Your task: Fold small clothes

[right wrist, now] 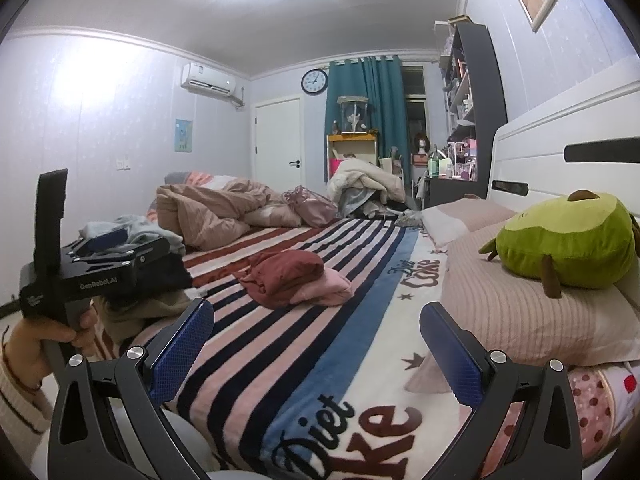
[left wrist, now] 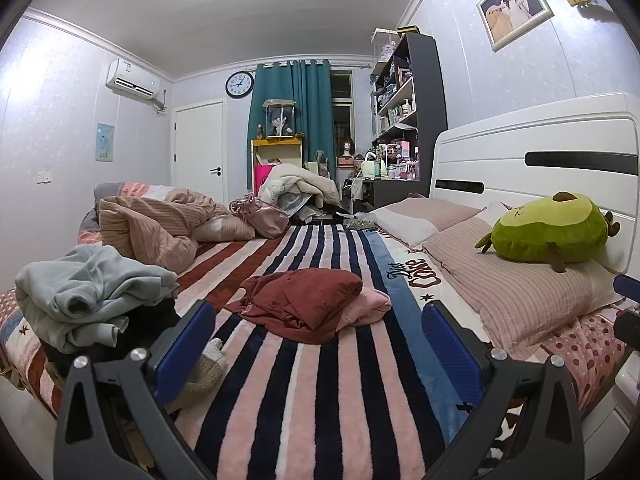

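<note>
While both tools are held low over the near edge of the bed point(left wrist: 320, 392), nothing is gripped by either. In the left wrist view, the left gripper point(left wrist: 318, 344) is seen with its blue-padded fingers spread wide and bare striped blanket between them. The right gripper point(right wrist: 318, 344) is likewise spread apart and empty in its own view, over the lettered part of the blanket point(right wrist: 340, 420). A dark red garment point(left wrist: 308, 300) is found at about 12 o'clock from the left gripper, bunched and lying partly on top of a pink garment point(left wrist: 372, 306), the two touching. A heap of pale grey-green clothes point(left wrist: 88, 292) is piled at 10 o'clock, near the bed's left edge. A green avocado plush point(left wrist: 552, 232) is rested on the pillows point(left wrist: 520, 300) at 2 o'clock, against the white headboard point(left wrist: 540, 148).
</note>
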A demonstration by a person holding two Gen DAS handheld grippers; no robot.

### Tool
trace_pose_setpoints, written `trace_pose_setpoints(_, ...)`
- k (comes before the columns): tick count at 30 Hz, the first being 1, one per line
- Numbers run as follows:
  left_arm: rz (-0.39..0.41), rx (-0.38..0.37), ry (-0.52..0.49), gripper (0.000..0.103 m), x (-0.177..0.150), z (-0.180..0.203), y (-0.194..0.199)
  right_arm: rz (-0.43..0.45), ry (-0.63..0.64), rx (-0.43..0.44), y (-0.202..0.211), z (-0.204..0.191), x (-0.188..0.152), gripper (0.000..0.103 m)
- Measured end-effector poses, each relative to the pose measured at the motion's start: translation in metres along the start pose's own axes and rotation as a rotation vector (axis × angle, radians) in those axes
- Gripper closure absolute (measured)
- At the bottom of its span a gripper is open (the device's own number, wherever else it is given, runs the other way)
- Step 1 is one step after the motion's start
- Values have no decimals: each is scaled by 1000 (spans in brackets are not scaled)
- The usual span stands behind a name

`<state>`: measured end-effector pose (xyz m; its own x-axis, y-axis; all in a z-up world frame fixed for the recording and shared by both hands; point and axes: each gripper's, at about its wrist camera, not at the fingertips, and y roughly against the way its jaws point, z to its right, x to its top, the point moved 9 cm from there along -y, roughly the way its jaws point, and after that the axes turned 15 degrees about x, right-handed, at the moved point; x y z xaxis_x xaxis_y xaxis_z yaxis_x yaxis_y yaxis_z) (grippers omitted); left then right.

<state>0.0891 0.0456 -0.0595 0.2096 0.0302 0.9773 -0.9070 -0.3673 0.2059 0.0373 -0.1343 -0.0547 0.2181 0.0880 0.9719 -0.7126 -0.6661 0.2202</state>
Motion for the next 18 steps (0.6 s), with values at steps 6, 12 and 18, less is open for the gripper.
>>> trace_pose_setpoints(6,0,0,0,1,0,0,0,0,-1,2,0,1,0,0)
trace_pose_setpoints(12,1,0,-1,1,0,0,0,1,-3,1,0,2,-1,0)
trace_pose_setpoints(18,-1,1,-1,1,0,0,0,1,-3,1,0,2,-1,0)
